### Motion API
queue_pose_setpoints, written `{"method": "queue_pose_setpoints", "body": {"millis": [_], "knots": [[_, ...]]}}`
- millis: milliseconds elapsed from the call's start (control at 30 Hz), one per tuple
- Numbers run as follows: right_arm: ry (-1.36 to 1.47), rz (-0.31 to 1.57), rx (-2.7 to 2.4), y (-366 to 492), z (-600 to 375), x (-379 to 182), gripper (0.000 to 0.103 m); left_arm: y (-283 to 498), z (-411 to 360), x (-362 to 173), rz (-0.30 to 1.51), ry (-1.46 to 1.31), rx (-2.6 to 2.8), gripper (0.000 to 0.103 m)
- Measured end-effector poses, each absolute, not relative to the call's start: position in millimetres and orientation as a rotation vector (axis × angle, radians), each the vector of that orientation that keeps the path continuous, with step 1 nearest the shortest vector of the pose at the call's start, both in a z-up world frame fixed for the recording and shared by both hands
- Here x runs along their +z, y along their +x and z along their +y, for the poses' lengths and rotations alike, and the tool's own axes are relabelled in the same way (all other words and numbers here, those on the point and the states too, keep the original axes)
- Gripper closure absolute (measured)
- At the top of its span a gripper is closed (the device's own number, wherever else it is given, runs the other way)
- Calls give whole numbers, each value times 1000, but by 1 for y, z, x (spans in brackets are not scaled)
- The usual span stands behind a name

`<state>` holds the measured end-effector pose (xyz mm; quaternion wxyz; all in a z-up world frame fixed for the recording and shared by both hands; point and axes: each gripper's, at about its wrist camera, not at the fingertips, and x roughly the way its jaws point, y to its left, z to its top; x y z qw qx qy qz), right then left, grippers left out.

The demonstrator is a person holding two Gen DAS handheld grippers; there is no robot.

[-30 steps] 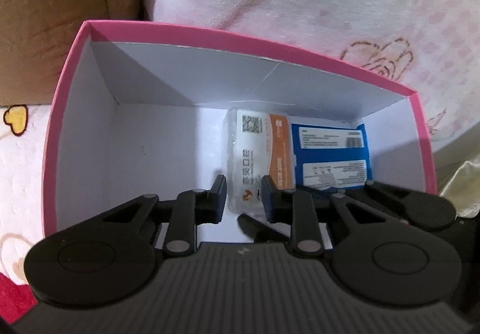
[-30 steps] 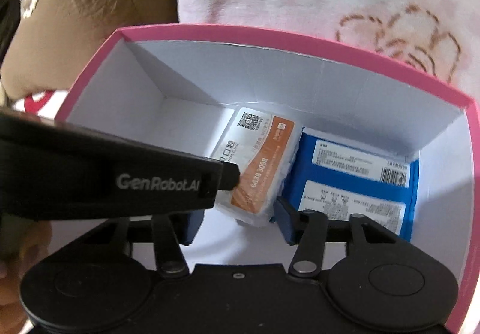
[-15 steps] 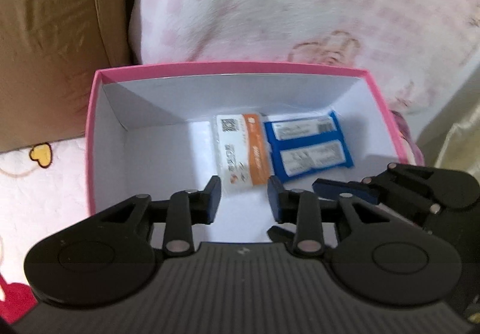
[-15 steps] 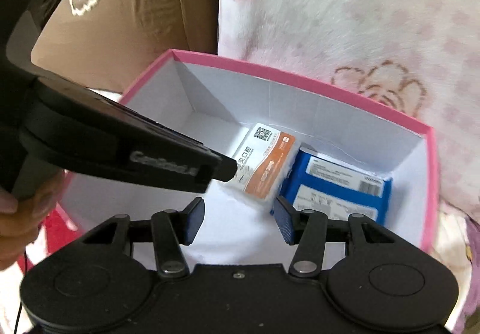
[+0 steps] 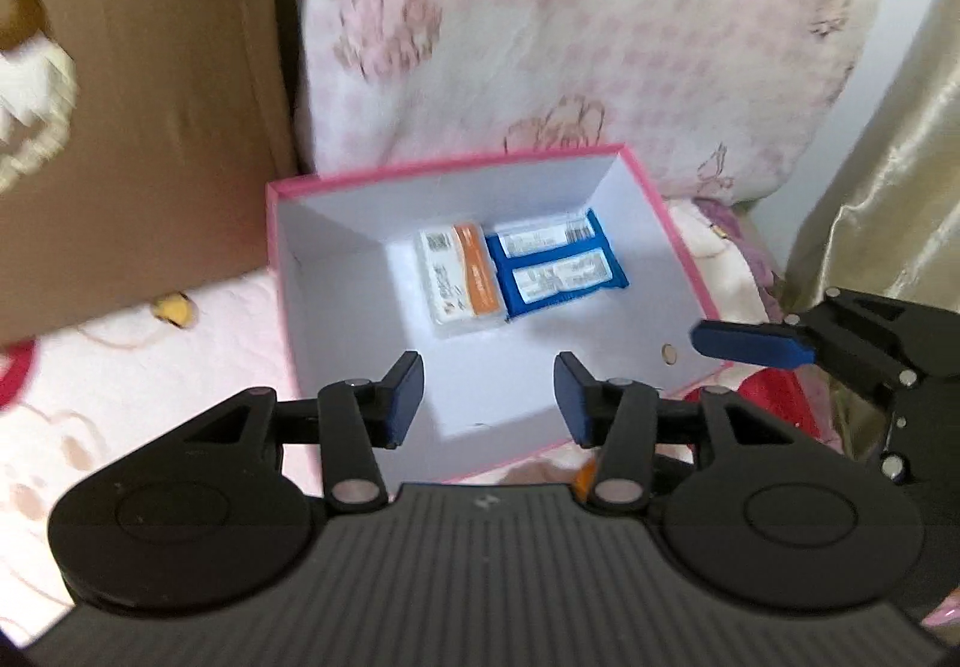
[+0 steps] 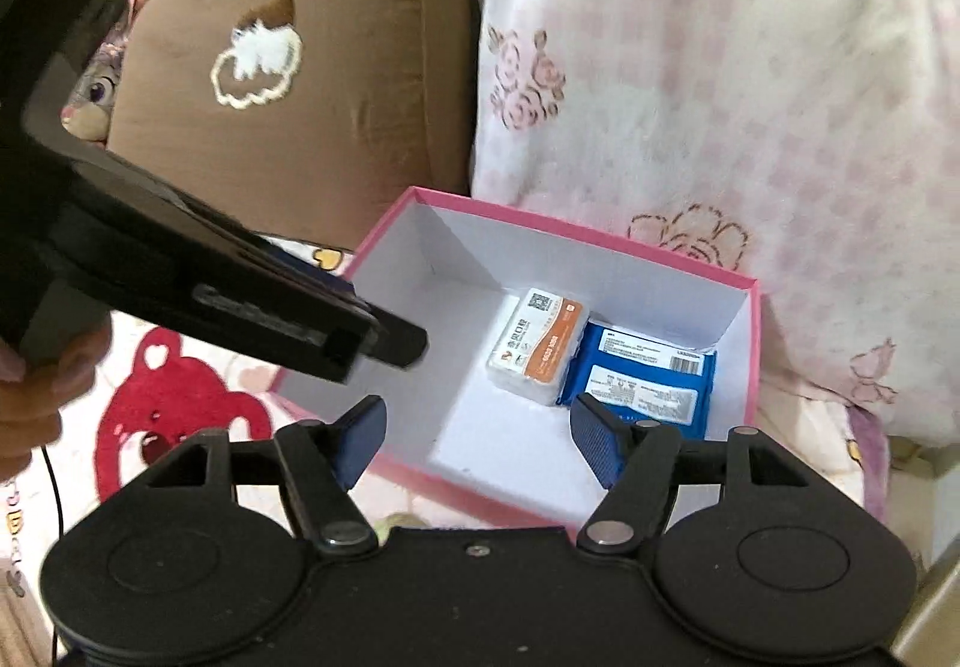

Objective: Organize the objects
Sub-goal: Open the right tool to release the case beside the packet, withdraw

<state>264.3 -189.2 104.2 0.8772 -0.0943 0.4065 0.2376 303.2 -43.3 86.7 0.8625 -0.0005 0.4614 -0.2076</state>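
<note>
Left wrist view: pink box (image 5: 672, 241), white inside, holds an orange-white packet (image 5: 459, 280) touching a blue packet (image 5: 555, 271) at its far wall; print illegible. Left claw (image 5: 487, 397) and right claw (image 6: 477, 442) wide, empty.

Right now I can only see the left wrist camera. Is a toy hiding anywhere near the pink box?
Observer: Yes. A plush bunny peeks out beside the brown cushion, at the far left of the right wrist view.
Operator: What's the white fuzzy bit on that cushion?
Observer: It's an embroidered cloud. The right wrist view shows all of it.
Operator: And the red patch on the blanket?
Observer: That's a red bear face, printed on the bedding left of the pink box.
</note>
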Motion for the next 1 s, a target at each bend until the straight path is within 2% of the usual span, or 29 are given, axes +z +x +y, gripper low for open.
{"method": "queue_pose_setpoints", "body": {"millis": [100,367,533,600,800,1000], "knots": [[-188,824,494,239,-195,121,27,275,-36,113,933,10,-451,50],[-115,807,506,174,-218,152,26,204,-22,155,919,66,-502,44],[-86,783,530,139,-228,161,23,166,-12,158,920,46,-542,43],[-83,776,534,126,-230,160,18,150,-12,155,921,55,-550,43],[-136,753,534,100,-229,148,17,121,-17,147,937,61,-585,42],[-128,745,543,82,-236,136,15,104,-19,138,930,66,-600,35]]}}
